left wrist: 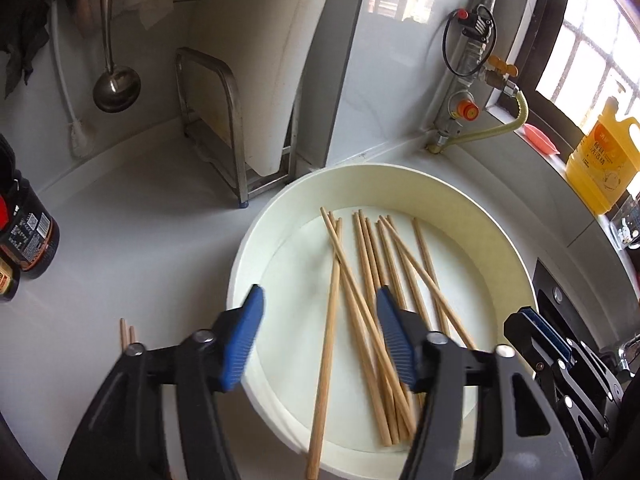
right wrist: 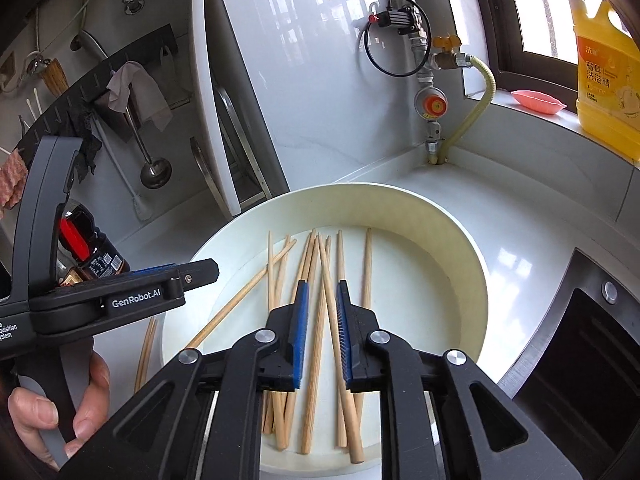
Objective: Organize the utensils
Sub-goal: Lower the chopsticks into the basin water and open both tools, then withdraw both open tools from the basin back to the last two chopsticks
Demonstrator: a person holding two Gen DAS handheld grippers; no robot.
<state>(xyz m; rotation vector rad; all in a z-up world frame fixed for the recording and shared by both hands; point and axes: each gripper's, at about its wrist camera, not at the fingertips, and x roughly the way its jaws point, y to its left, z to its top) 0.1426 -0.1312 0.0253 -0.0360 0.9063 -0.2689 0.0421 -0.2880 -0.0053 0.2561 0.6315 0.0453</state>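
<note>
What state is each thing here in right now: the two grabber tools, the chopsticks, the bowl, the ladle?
Left gripper: open wide, nothing between its pads.
Right gripper: open a little, above the chopsticks, gripping none.
Chopsticks: lying loose and crisscrossed in the bowl.
Bowl: upright on the counter.
Stray chopsticks: on the counter beside the bowl.
Ladle: hanging on the wall.
Detergent bottle: upright on the windowsill.

The chopsticks (left wrist: 362,300) are pale tan wood. The basin (left wrist: 400,184) is cream-white. Both the left gripper (left wrist: 320,340) and the right gripper (right wrist: 322,336) have black frames with blue ribbed pads. The tabletop (left wrist: 140,208) is glossy pale grey. The detergent bottle (right wrist: 606,76) is yellow with an orange label. The soap dish (right wrist: 538,101) is pink. The ladle (left wrist: 116,84) is silver steel.
</note>
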